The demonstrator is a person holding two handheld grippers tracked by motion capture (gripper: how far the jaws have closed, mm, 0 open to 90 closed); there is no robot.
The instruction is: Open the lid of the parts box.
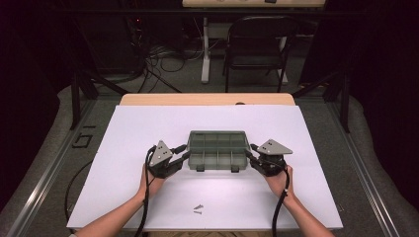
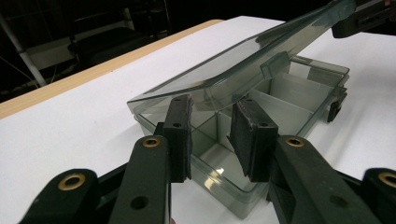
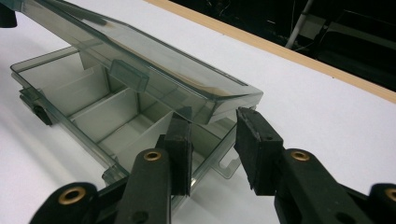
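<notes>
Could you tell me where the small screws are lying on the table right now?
In the high view the screws lie on the white table near its front edge, in front of the organiser box, between the person's two forearms.

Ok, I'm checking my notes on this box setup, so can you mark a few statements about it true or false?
The lid of the box stands raised. True.
The compartments hold screws. False: those in sight look empty.
The left gripper and the right gripper sit at opposite ends of the box. True.
The small parts lie beyond the box. False: they lie on the white sheet, on its near side.
</notes>
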